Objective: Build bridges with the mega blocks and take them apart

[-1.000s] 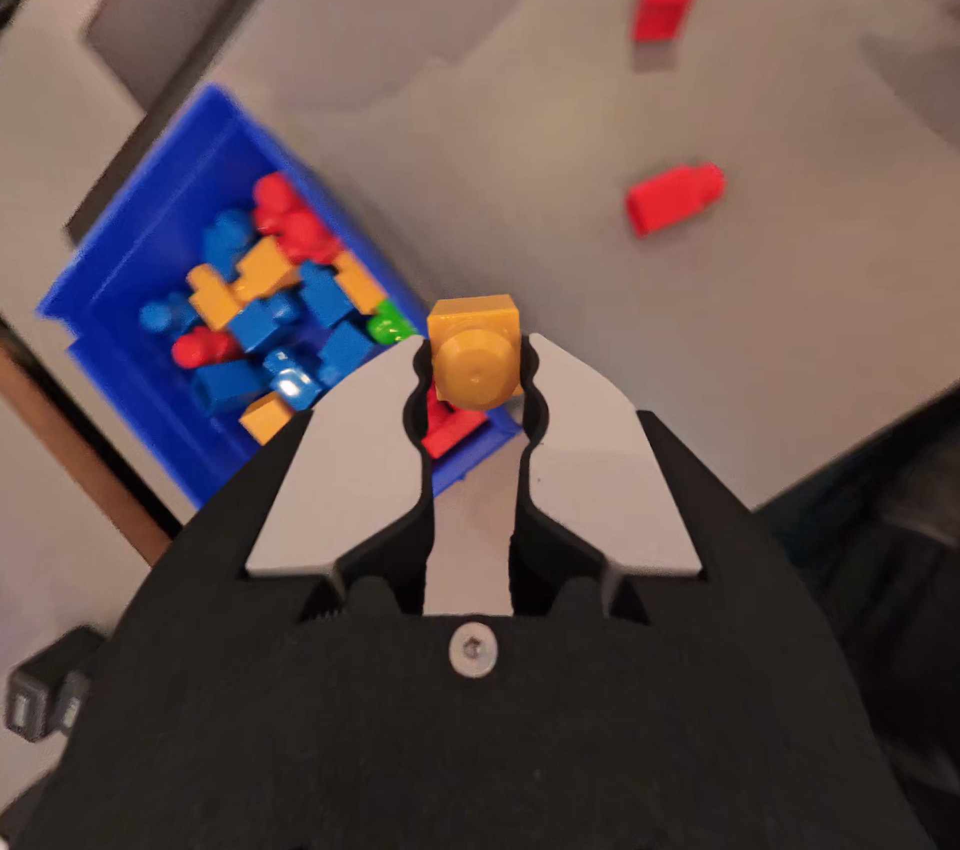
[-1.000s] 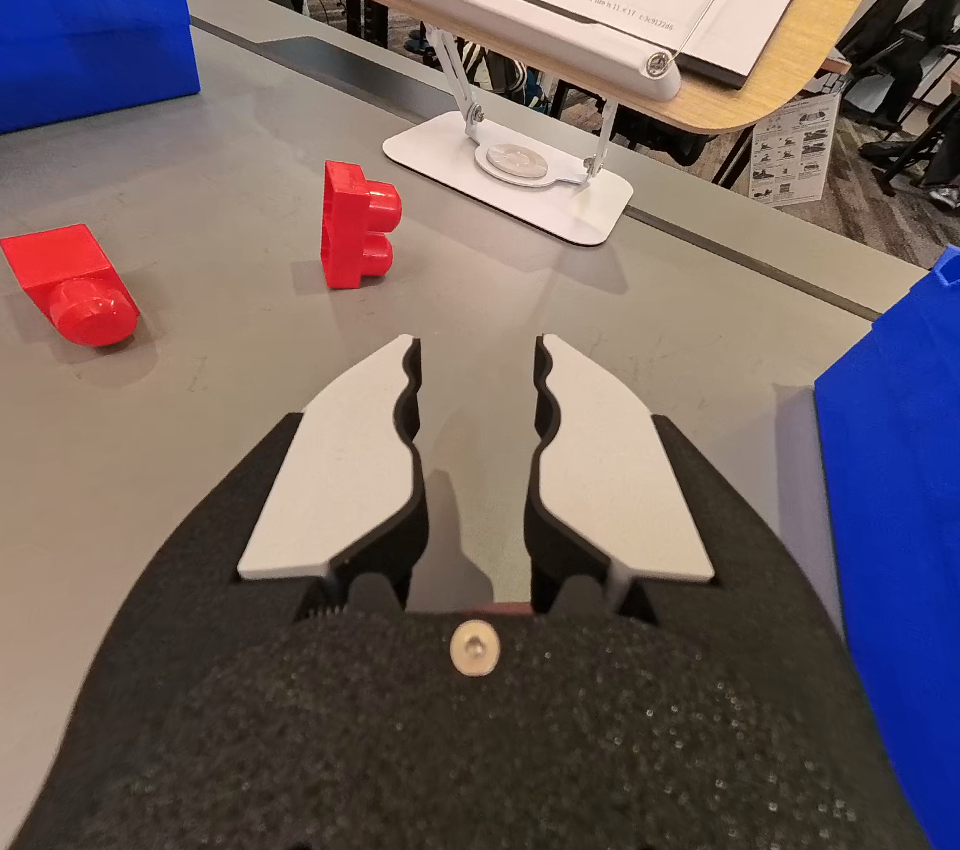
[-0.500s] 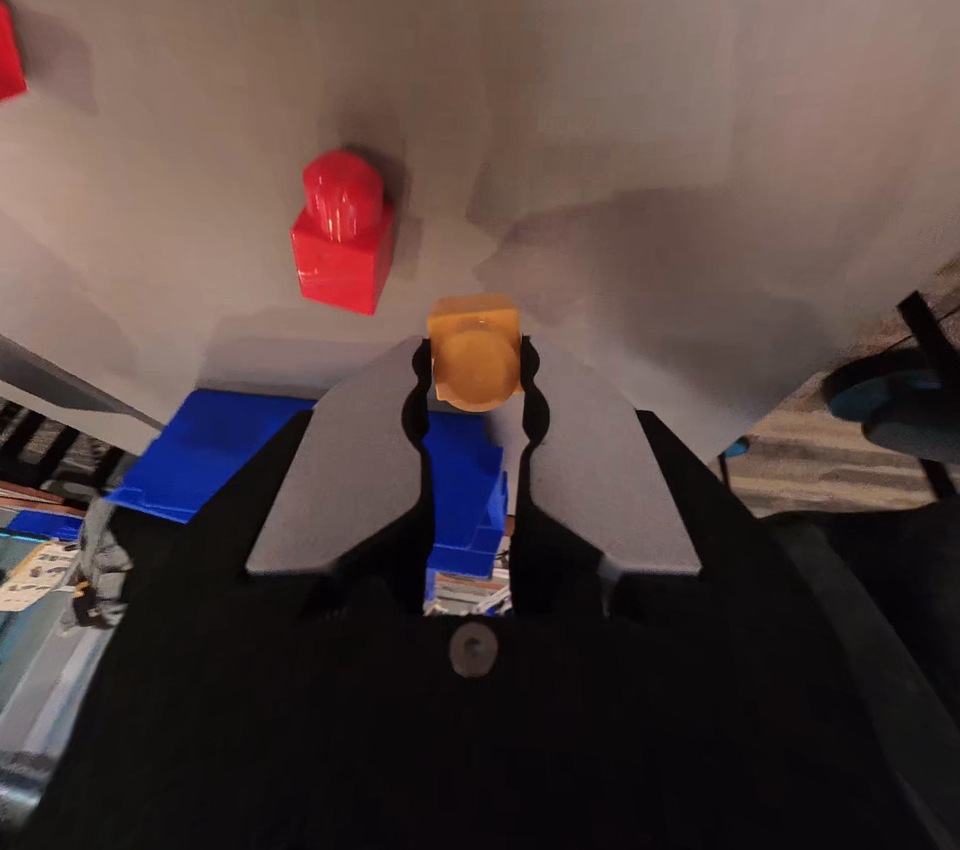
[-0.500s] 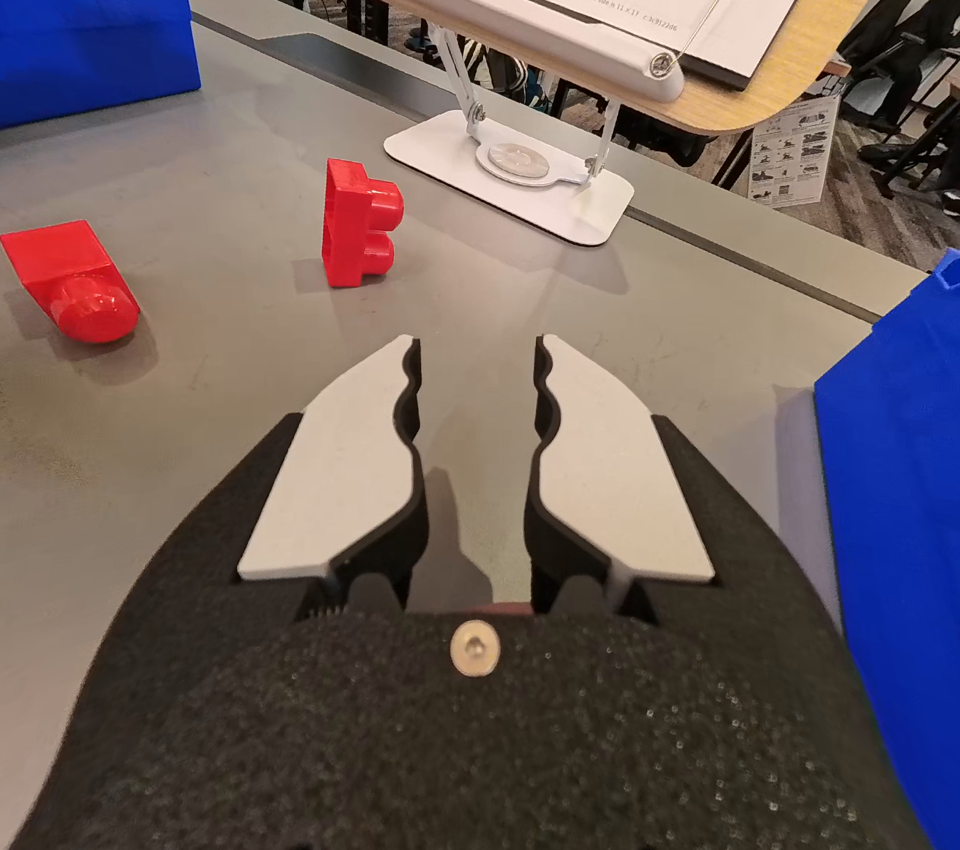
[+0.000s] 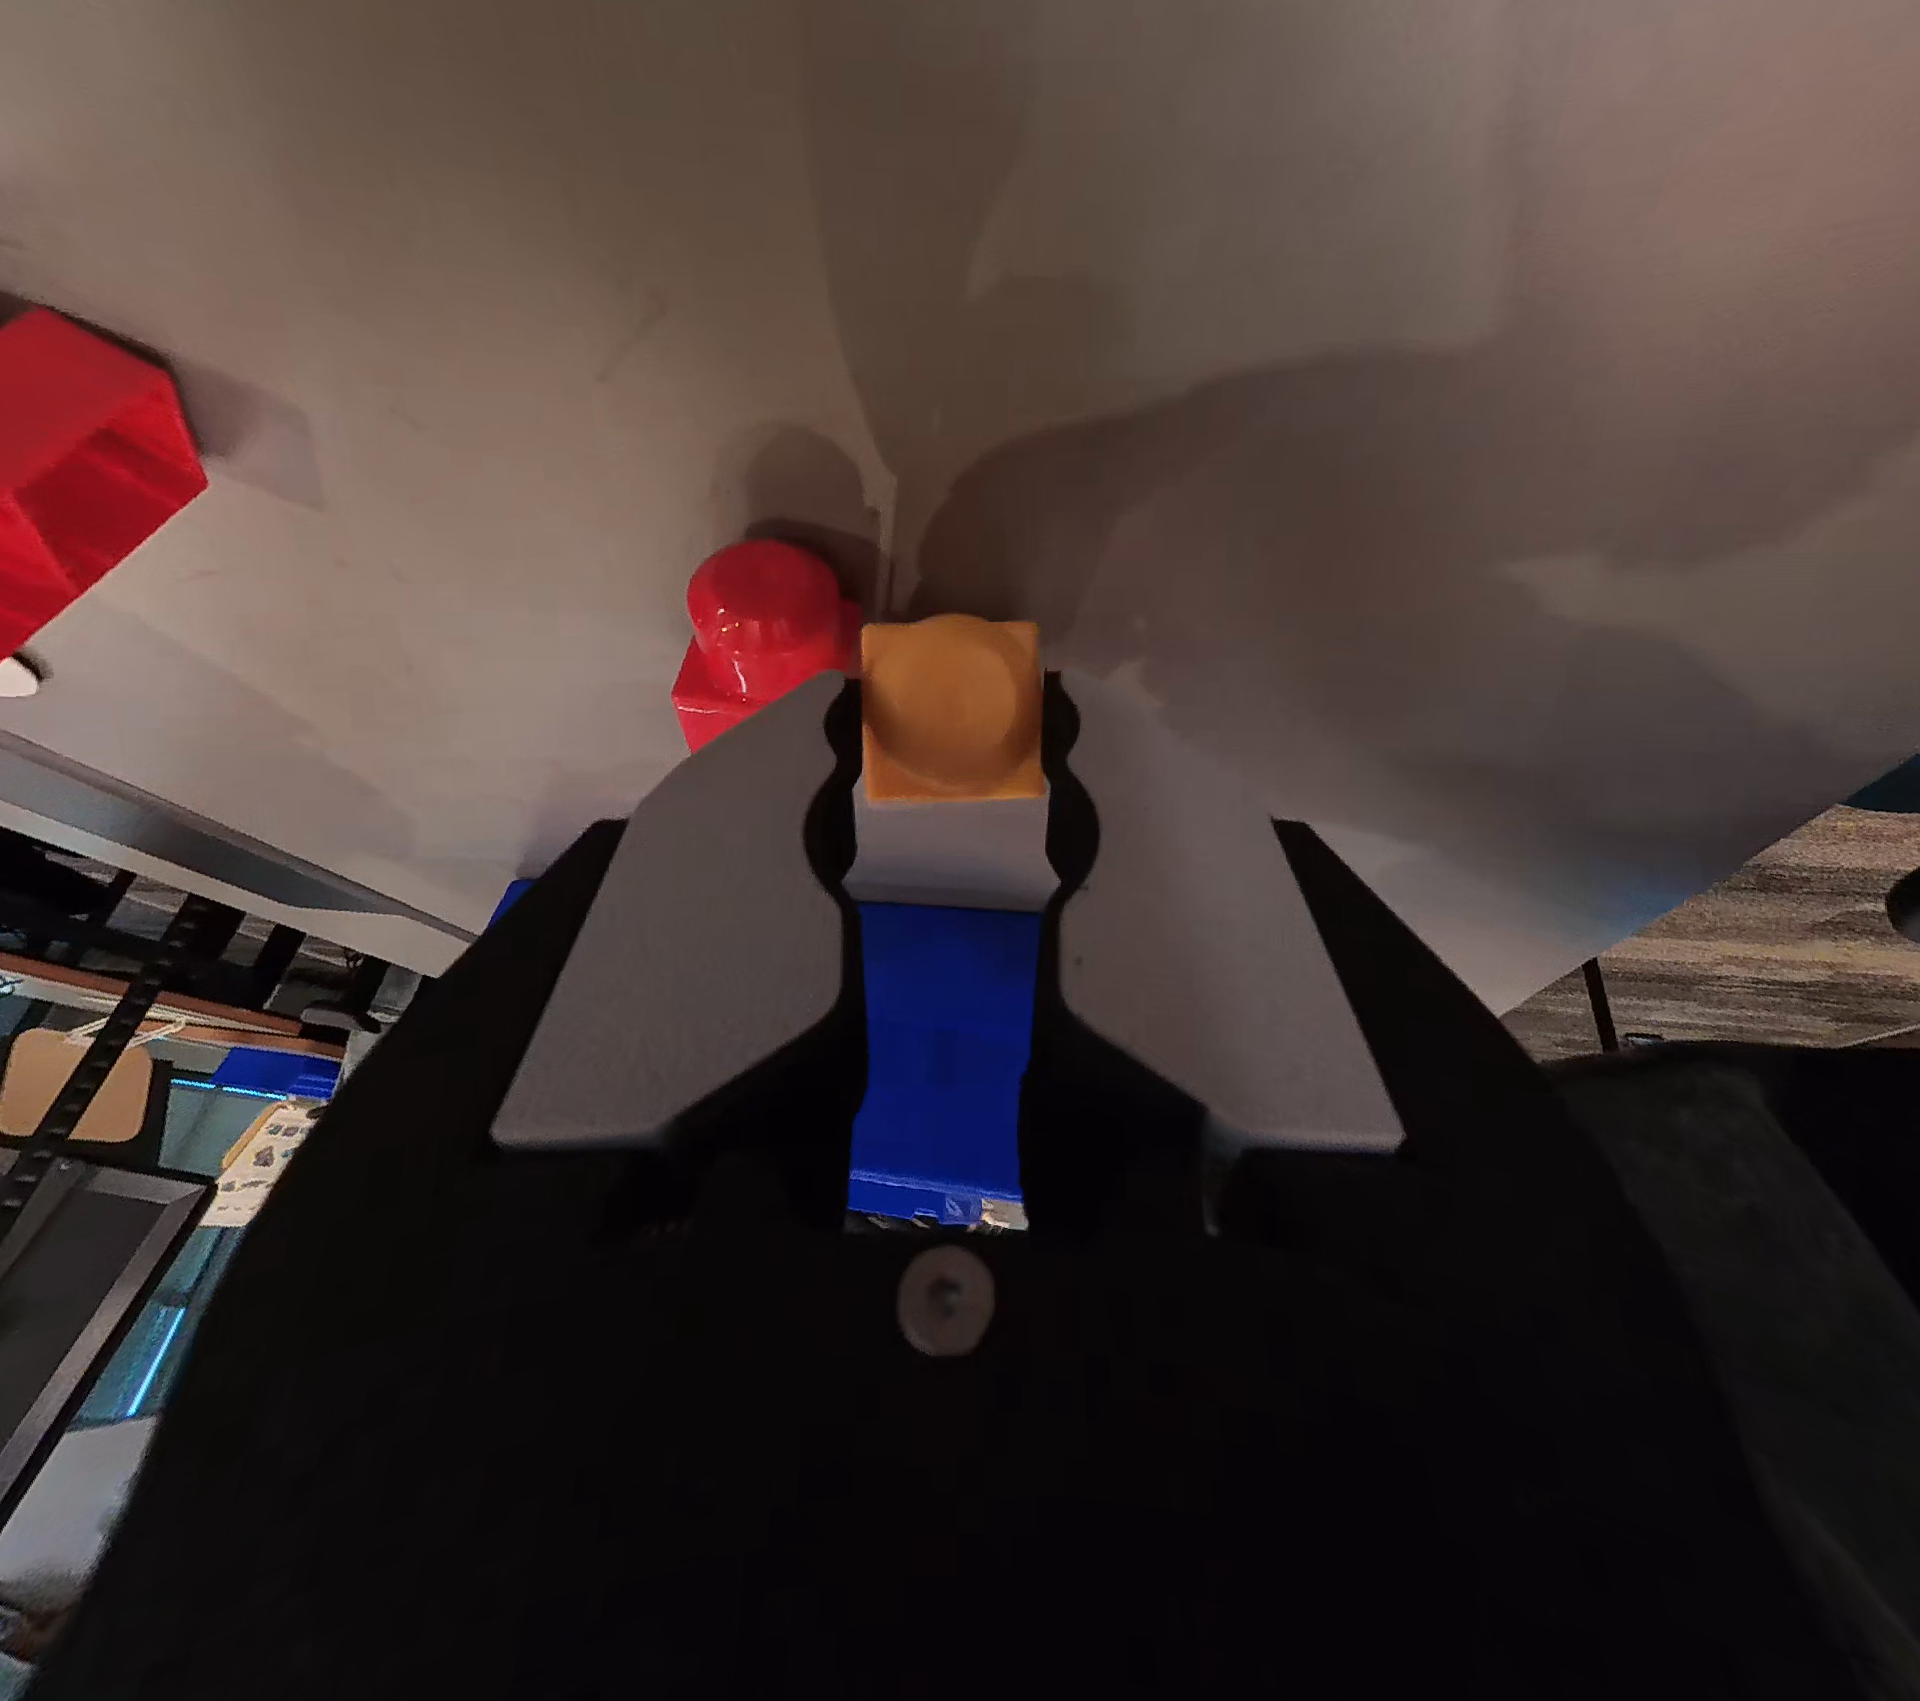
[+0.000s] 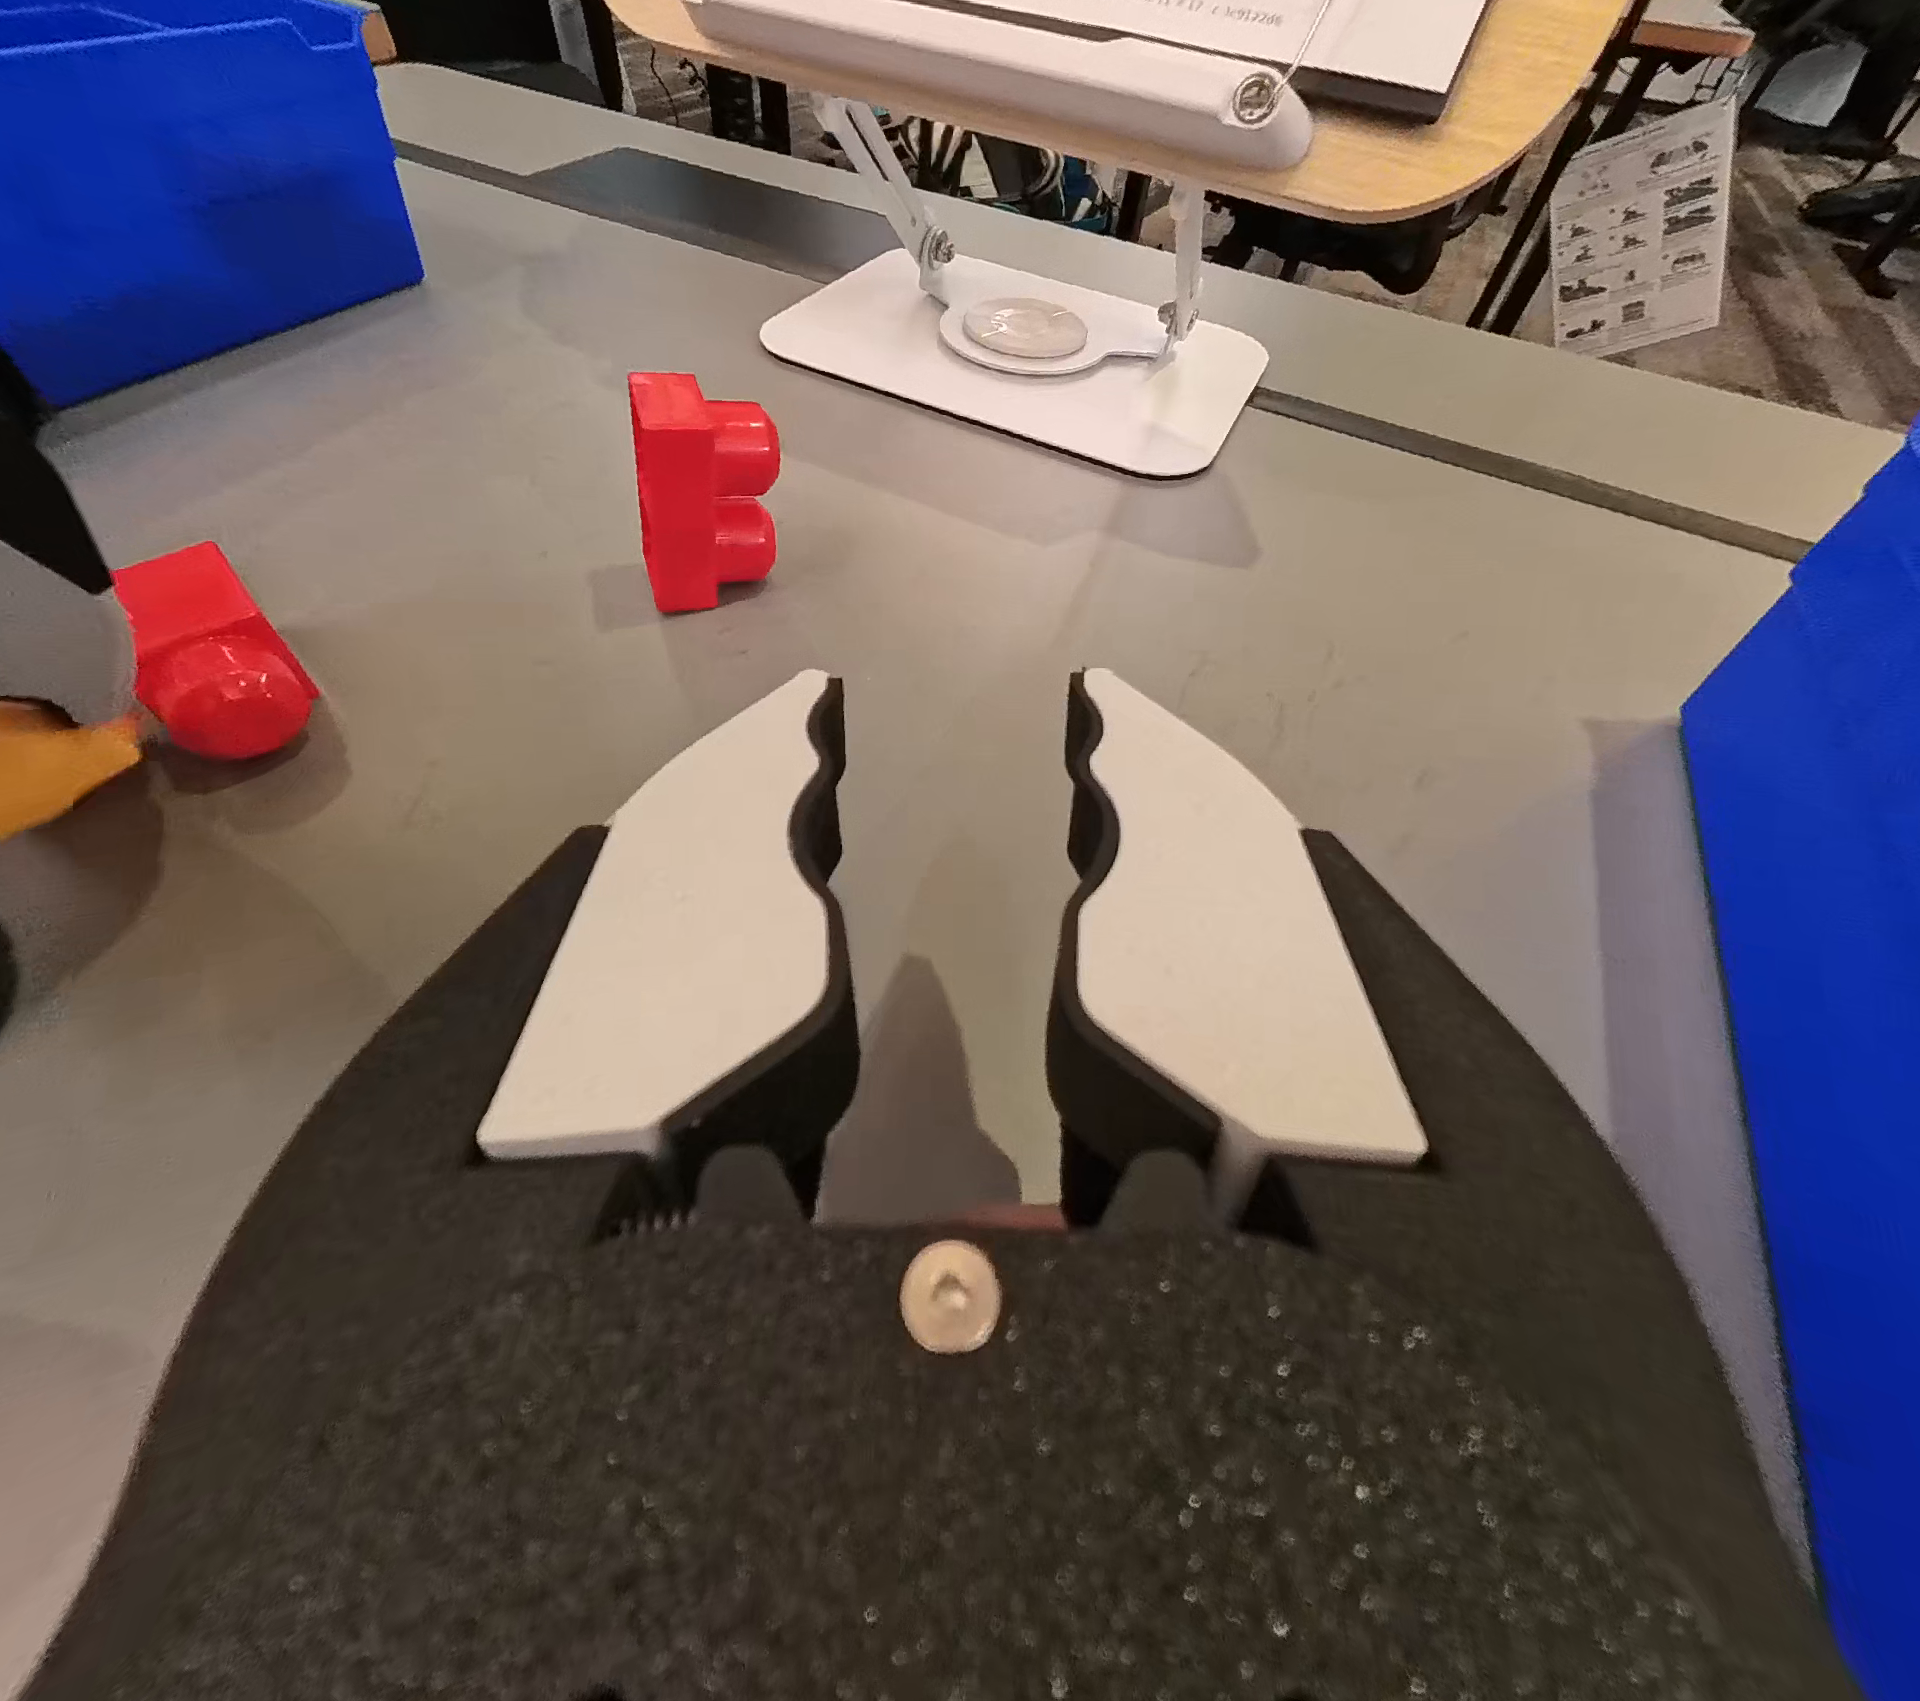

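Note:
My left gripper (image 5: pixel 951 687) is shut on an orange one-stud block (image 5: pixel 951 716), its stud facing the camera. It holds the block low over the grey table, right beside a red one-stud block (image 5: pixel 764 643) that lies on its side. A red two-stud block (image 5: pixel 83 456) lies at the left edge. In the right wrist view my right gripper (image 6: pixel 951 695) is open and empty above the table. That view shows the red two-stud block (image 6: pixel 701 493) on its side, the red one-stud block (image 6: pixel 213 654), and a left gripper finger (image 6: pixel 62 654) with the orange block (image 6: pixel 52 768).
A blue bin (image 6: pixel 187 176) stands at the far left and another blue bin (image 6: pixel 1829 1028) at the right edge. A white stand (image 6: pixel 1039 342) holding an instruction sheet is at the back of the table. A blue bin (image 5: pixel 940 1049) shows between the left fingers.
My left gripper swung from above the bin of blocks down to the table and brought the orange block beside the red one-stud block. The right gripper stayed open and barely moved.

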The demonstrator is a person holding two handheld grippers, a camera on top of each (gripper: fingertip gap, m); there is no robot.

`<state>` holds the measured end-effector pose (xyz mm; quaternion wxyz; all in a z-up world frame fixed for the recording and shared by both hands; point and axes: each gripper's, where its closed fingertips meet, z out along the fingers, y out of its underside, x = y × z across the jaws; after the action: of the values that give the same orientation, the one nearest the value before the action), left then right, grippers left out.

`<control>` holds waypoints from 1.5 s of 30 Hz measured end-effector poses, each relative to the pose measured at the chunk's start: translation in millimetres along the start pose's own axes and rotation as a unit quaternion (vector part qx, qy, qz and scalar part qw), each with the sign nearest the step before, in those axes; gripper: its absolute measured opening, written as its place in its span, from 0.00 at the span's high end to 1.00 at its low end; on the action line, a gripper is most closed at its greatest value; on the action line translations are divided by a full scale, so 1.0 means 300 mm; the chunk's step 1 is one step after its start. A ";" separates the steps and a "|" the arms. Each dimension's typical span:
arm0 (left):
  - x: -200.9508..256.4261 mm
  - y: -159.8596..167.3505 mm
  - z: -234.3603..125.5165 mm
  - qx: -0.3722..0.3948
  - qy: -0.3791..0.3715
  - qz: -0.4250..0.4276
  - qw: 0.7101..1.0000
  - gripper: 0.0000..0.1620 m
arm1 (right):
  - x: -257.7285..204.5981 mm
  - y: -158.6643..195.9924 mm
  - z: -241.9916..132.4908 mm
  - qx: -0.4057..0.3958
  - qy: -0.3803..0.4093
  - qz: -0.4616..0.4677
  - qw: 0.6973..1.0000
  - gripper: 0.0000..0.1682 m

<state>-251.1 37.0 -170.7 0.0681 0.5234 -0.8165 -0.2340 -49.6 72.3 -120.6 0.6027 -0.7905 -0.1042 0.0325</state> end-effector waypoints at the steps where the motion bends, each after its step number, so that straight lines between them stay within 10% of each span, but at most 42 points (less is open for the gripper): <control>1: 0.000 0.005 0.001 0.000 -0.003 -0.001 1.000 0.79 | 0.000 0.000 0.000 0.000 0.000 0.000 1.000 0.76; 11: 0.008 0.069 -0.103 0.132 -0.069 -0.068 0.987 0.76 | -0.002 -0.001 -0.002 0.002 0.001 -0.005 1.000 0.76; 17: 0.030 0.114 -0.141 0.336 -0.135 -0.192 0.912 0.48 | -0.006 0.001 0.000 -0.001 0.001 -0.010 1.000 0.76; 29: -0.059 0.067 0.088 0.331 -0.052 -0.173 0.926 0.41 | -0.007 0.006 0.004 -0.008 -0.001 -0.010 1.000 0.76; 45: -0.056 0.028 0.093 0.323 -0.001 -0.102 0.941 0.48 | -0.015 0.010 0.007 -0.014 -0.006 -0.015 1.000 0.77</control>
<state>-260.6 63.4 -189.0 -0.1295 0.5974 -0.7906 0.0362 -54.0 72.7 -124.4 0.5916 -0.7968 -0.1199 0.0271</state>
